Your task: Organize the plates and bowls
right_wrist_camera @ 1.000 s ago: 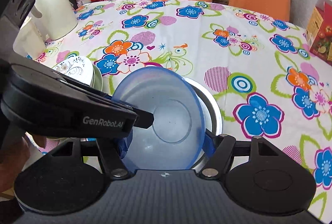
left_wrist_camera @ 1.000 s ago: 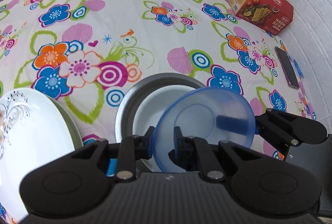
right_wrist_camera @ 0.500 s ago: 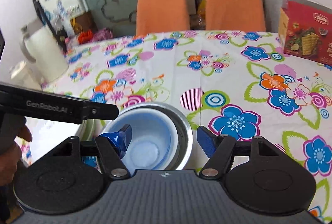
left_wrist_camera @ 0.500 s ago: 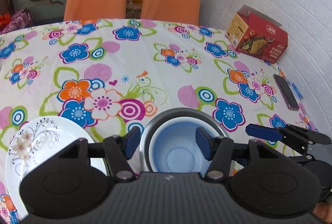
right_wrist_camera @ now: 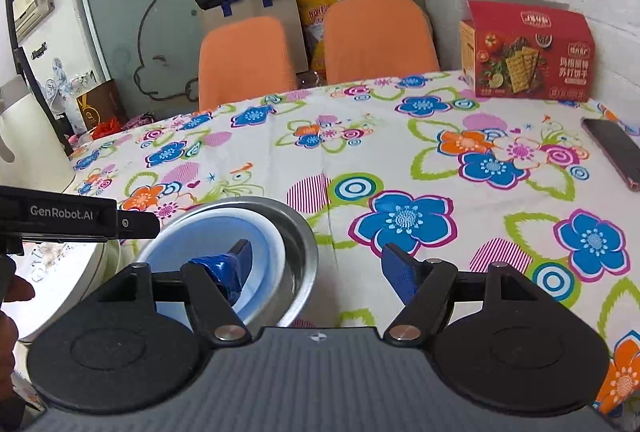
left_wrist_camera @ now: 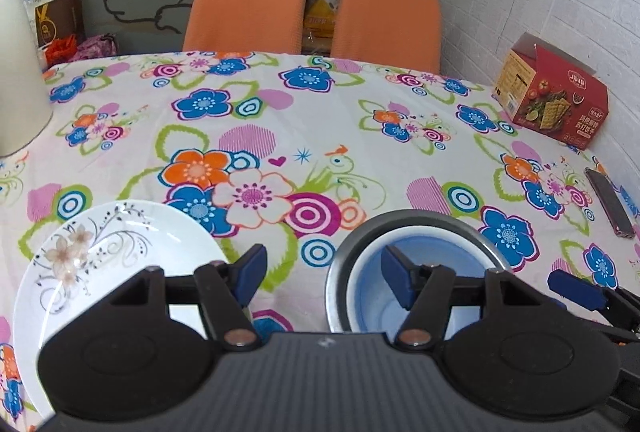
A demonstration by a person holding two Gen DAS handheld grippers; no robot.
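Both claws spread and empty above a flowered tablecloth [left_wrist_camera: 320,120]; blue bowl sits nested in metal bowl.

Far left: tall white jug [left_wrist_camera: 16,72] at table edge. Near left: round white china plate with brown floral sprig [left_wrist_camera: 100,252], lying flat on the cloth. Left gripper [left_wrist_camera: 322,270] held level over the gap between plate and bowls, fingers wide apart, nothing between them. Right of it: translucent blue plastic bowl [left_wrist_camera: 432,256] upright inside round steel bowl [left_wrist_camera: 400,222]. Right gripper [right_wrist_camera: 316,264] hangs low and level just right of the bowls, fingers wide apart, gripping nothing; left finger over the steel bowl's rim. Fingertips of a hand [right_wrist_camera: 16,290] show at left edge of right view. Far right: red cracker box [right_wrist_camera: 528,52] against the wall, dark phone [right_wrist_camera: 616,148] nearer.
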